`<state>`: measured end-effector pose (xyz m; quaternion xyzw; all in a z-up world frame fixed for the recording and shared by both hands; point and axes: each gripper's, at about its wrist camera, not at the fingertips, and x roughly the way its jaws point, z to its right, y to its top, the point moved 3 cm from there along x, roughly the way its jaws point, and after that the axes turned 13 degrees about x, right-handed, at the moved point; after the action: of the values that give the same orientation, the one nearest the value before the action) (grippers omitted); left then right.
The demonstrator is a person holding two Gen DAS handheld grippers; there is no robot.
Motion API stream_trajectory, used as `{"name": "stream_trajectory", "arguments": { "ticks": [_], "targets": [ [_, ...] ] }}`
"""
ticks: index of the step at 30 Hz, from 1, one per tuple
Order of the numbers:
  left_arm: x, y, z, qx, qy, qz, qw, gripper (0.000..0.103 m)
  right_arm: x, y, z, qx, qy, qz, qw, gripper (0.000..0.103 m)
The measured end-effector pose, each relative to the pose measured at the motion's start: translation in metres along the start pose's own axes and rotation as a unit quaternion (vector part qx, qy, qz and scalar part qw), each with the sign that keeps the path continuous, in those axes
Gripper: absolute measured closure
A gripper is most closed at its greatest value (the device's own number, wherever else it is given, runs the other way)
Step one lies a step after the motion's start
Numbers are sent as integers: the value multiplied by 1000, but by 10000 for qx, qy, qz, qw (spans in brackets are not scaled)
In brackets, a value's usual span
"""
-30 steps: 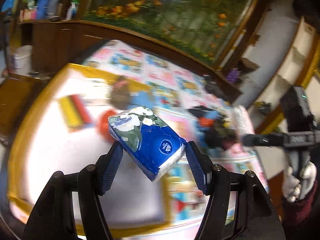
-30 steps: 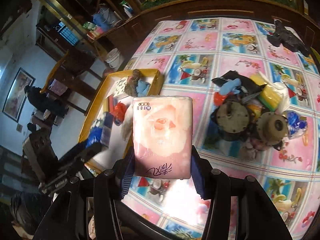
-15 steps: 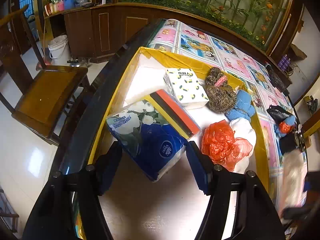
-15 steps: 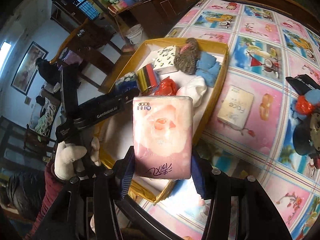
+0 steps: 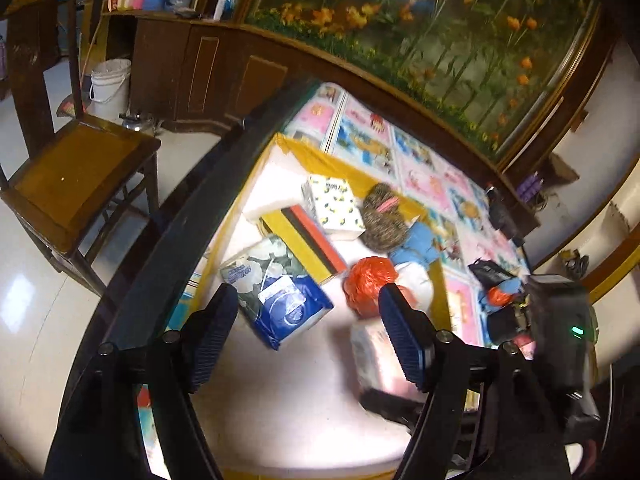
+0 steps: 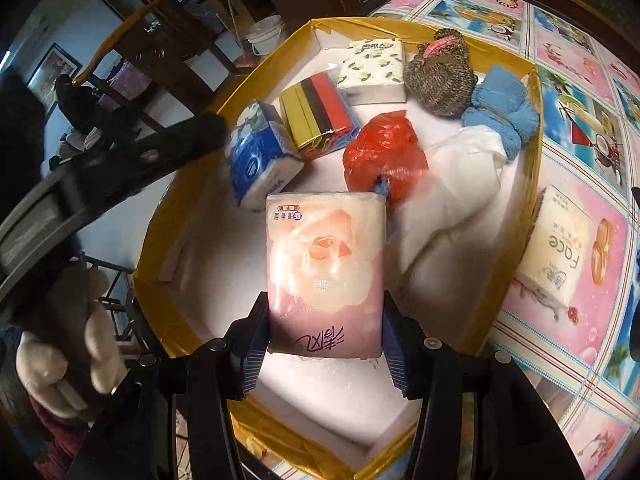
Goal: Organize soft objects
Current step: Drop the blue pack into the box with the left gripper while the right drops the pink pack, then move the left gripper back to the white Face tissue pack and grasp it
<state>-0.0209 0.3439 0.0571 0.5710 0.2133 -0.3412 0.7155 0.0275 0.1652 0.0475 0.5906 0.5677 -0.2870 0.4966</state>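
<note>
A white tray with a yellow rim (image 6: 400,28) (image 5: 296,148) holds soft things. My left gripper (image 5: 308,332) is open and empty above the tray; the blue tissue pack (image 5: 276,284) (image 6: 260,152) lies in the tray beyond it, next to a yellow, black and red pack (image 6: 316,112). My right gripper (image 6: 324,344) is shut on a pink rose tissue pack (image 6: 326,268), held over the tray's near part; that pack also shows blurred in the left wrist view (image 5: 376,356). A cream "Face" tissue pack (image 6: 556,260) lies on the tablecloth right of the tray.
The tray also holds a lemon-print tissue pack (image 6: 372,68), a brown knit item (image 6: 440,76), blue cloth (image 6: 500,116), a red plastic bag (image 6: 384,152) and white cloth (image 6: 452,200). A wooden chair (image 5: 72,176) and a white bucket (image 5: 110,84) stand left of the table. Dark clutter (image 5: 496,292) lies on the tablecloth.
My left gripper opened and let the blue tissue pack drop into the tray, then drew back. My right gripper carried the pink pack from over the tablecloth to over the tray.
</note>
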Motion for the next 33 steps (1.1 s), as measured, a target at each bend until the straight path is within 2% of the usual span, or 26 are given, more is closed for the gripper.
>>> {"name": "stream_trajectory", "arguments": {
  "ticks": [3,5,7,11,13,15,17,19,21,23,25,27,29,33],
  "targets": [
    [-18,-2,-1,-92,9,181,9998,31,2,7,-6,-18,146,126,9998,44],
    [-25,-4,0,-132,-29,255,9996,30,-7,7,-6,-14,224,301,9993,31],
    [-28,-6,4,-167,-73,285,9994,30,-27,-1,-5,-25,340,442,9984,24],
    [-35,-11,25,-95,-285,431,9986,30,-80,-15,10,-42,494,1123,9924,24],
    [-42,-13,41,13,-408,597,9974,30,-120,-30,23,-158,338,1801,9829,24],
    [-48,-15,60,156,-515,777,9955,30,-157,-48,39,-244,51,2489,9682,20],
    [-54,-18,80,338,-615,914,9933,30,-195,-70,58,-287,-340,3226,9455,3],
    [-54,-22,100,483,-676,939,9921,29,-229,-98,84,-304,-705,3855,9195,0],
    [-51,-28,115,519,-772,902,9916,29,-244,-115,114,-152,-984,3952,9132,0],
    [-42,-36,131,520,-955,745,9913,29,-254,-135,148,259,-1161,3900,9131,1],
    [-31,-45,143,499,-1079,551,9914,29,-260,-147,192,935,-1015,3718,9180,1],
    [-20,-53,154,532,-1111,311,9919,29,-262,-159,237,1671,-649,3495,9196,1],
    [-13,-59,165,631,-1087,113,9920,29,-260,-170,272,2197,-433,3413,9129,1],
    [-2,-58,190,1113,-801,-138,9905,29,-252,-180,317,2685,-447,3402,9001,1]
  ]
}}
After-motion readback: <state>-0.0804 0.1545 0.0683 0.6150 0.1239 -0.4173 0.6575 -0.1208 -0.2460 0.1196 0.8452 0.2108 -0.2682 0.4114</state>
